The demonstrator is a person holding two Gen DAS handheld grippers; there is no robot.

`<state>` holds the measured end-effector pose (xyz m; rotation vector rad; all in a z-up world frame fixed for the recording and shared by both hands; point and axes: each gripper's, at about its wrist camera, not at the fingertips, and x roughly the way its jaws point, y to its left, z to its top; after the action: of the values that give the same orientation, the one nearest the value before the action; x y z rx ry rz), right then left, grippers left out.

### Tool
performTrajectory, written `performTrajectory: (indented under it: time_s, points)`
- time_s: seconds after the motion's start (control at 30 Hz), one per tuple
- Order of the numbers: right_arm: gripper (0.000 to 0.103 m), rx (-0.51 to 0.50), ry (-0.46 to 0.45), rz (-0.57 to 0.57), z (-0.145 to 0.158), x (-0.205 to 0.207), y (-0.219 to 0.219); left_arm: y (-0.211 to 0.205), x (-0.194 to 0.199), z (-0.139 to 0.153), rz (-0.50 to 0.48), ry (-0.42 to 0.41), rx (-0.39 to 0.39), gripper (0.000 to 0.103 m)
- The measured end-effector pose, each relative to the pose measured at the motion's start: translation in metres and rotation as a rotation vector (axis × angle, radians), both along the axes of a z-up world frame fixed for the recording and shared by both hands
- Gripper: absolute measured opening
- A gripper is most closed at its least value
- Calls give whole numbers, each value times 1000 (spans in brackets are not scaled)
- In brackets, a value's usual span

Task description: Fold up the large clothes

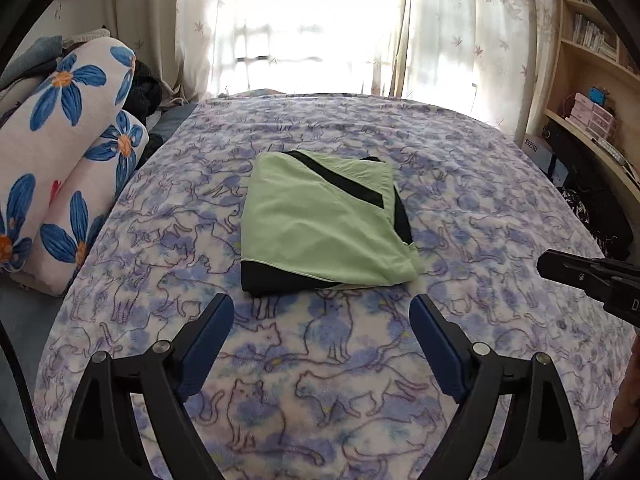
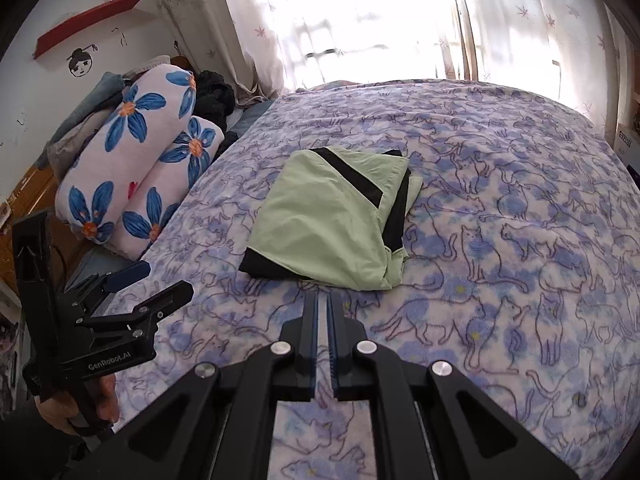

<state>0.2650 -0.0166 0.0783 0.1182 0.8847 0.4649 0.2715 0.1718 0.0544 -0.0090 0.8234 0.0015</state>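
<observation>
A wide bed (image 1: 480, 208) covered by a fleecy blue-and-lilac blanket printed with cat outlines (image 2: 500, 260) fills both views, with pale flower-patterned curtains (image 1: 460, 40) glowing bright behind its far edge. To its left lies a stack of rolled white bedding with big blue flowers (image 1: 68, 152), with dark and grey clothes heaped behind it. A wooden bookshelf (image 1: 592, 80) stands at the right, and in the right wrist view a red wall shelf (image 2: 88, 24) hangs above a small drawn face. The folded light-green garment with black panels (image 1: 324, 220) lies flat near the middle of the blanket, a compact rectangle with a black diagonal stripe across its top and a black band along its near edge. Nothing touches it. The left tool (image 1: 322, 316), gripped by a hand (image 2: 72, 408), hovers near the garment's front edge with its blue-padded fingers (image 1: 208, 336) spread wide apart and empty. The right tool (image 2: 322, 312) also hangs just before the garment, its fingers pressed almost together, holding nothing.
</observation>
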Motion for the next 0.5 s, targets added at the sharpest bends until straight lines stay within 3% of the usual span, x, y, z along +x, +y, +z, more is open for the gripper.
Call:
performTrajectory:
  time_s: [0.33,0.4,0.47,0.5]
  points:
    - [5,37,-83,57,71,-113,-39,-33,-100,45,-22,-10,-52,93]
    - [13,22,-105,51,79,-131,-45,-40,-117,50,-31,-19,-49,93]
    - [40,3,-129,29,83,-147,-51,-46,-133,54,-41,-28,-42,93]
    - [46,-3,-142,19,82,-154,-54,-49,-142,56,-43,-30,-39,94]
